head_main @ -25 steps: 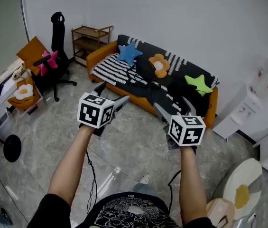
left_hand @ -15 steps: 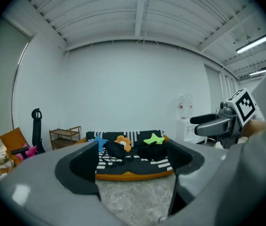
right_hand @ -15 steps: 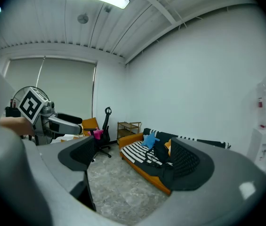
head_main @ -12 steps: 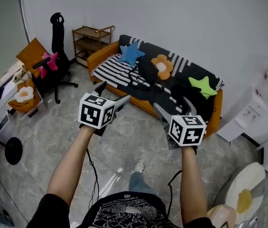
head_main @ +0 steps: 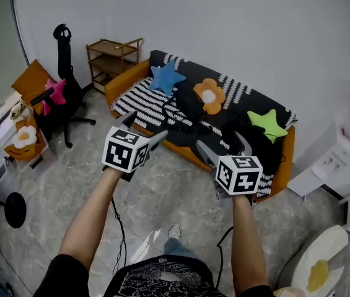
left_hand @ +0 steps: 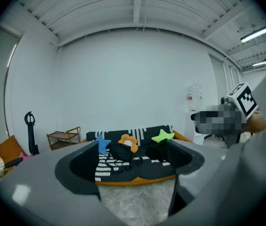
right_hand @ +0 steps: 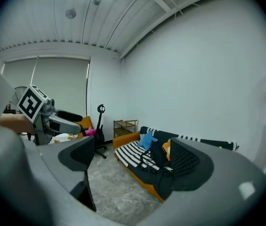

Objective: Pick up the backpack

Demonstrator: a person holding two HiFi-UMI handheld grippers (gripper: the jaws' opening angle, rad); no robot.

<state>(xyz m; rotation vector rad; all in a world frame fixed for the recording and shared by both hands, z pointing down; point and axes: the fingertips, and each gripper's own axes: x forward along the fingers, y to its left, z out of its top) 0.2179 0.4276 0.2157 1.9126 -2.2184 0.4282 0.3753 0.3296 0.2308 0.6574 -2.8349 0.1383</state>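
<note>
Nothing is done yet: the backpack [head_main: 190, 104] lies on the sofa [head_main: 125, 79], well apart from both grippers. The left gripper [head_main: 144, 126] and right gripper [head_main: 223, 144] have their fingers apart and empty, so the approach, grasp and lift all remain.

Black backpack [head_main: 190, 106] on sofa [head_main: 122, 79]; left gripper [head_main: 145, 124], right gripper [head_main: 223, 142] raised over floor [head_main: 175, 193]

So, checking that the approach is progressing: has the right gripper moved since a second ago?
Yes. The right gripper has moved forward, toward the sofa: its fingers now reach further over the sofa's front edge, nearer the backpack.
</note>
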